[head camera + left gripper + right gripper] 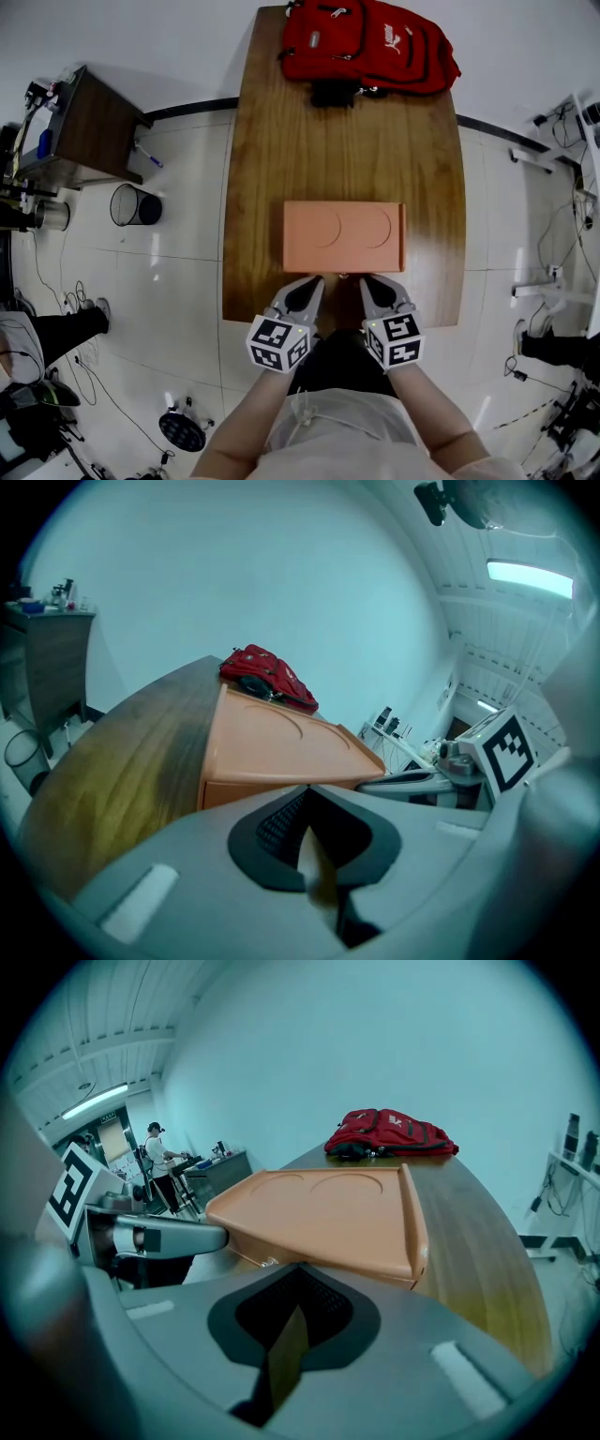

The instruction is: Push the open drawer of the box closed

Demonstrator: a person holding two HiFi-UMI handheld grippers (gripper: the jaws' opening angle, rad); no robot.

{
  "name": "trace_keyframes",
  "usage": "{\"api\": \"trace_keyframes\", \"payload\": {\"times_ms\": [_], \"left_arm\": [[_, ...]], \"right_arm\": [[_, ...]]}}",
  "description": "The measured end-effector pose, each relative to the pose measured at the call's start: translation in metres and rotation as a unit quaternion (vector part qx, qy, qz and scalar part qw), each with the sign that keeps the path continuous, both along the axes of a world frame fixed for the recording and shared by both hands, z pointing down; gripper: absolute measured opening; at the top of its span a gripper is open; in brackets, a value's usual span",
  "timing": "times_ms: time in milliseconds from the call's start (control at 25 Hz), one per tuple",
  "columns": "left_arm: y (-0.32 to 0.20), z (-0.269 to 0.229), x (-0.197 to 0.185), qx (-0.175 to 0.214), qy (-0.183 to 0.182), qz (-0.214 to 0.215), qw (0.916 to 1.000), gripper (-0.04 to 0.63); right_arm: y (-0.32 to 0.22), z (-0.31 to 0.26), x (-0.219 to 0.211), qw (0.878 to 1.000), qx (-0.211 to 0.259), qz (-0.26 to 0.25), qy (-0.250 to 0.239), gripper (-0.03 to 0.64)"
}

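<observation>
An orange box with two round recesses in its lid lies in the middle of the wooden table. Its near face sits flush under the lid, and no drawer sticks out in any view. My left gripper and right gripper stand side by side at that near face, tips against it or just short of it. Both are shut with nothing between the jaws. In the left gripper view the left gripper points at the box front; in the right gripper view the right gripper meets the box below its lid edge.
A red backpack lies at the table's far end. On the floor to the left are a black bin and a dark side cabinet. Cables and stands line the right side. A person stands far off in the right gripper view.
</observation>
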State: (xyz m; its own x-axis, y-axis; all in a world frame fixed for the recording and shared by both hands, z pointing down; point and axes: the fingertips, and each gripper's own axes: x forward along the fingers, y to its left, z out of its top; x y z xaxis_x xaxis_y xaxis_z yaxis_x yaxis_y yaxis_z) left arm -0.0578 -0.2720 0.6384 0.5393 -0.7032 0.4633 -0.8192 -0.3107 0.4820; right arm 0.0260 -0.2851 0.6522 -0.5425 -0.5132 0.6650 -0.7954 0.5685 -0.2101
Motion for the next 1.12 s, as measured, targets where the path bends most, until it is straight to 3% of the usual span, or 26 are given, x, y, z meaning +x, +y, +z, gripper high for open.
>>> {"api": "trace_keyframes", "payload": {"times_ms": [160,280,520,640,920,1120], "left_arm": [[0.006,-0.041,-0.006,0.044,-0.009,0.009,0.999,0.006],[0.007,-0.086,-0.013,0.098,-0.022,0.018,0.9947,0.006],[0.02,-0.174,-0.027,0.208,-0.046,0.041,0.9761,0.006],[0.033,-0.204,-0.035,0.245,-0.048,0.046,0.9671,0.006],[0.07,-0.22,-0.031,0.261,-0.013,0.066,0.9631,0.006],[0.107,-0.218,-0.019,0.261,-0.012,0.072,0.9625,0.006]], "right_arm": [[0.0,-0.033,0.003,0.999,0.032,0.008,-0.01,0.006],[-0.003,-0.08,-0.005,0.996,0.085,0.003,-0.028,0.006],[0.011,-0.184,-0.018,0.974,0.217,0.004,-0.06,0.007],[0.032,-0.212,-0.016,0.968,0.237,0.035,-0.069,0.007],[0.084,-0.218,-0.007,0.964,0.253,0.056,-0.067,0.008],[0.117,-0.22,0.008,0.963,0.253,0.063,-0.063,0.007]]}}
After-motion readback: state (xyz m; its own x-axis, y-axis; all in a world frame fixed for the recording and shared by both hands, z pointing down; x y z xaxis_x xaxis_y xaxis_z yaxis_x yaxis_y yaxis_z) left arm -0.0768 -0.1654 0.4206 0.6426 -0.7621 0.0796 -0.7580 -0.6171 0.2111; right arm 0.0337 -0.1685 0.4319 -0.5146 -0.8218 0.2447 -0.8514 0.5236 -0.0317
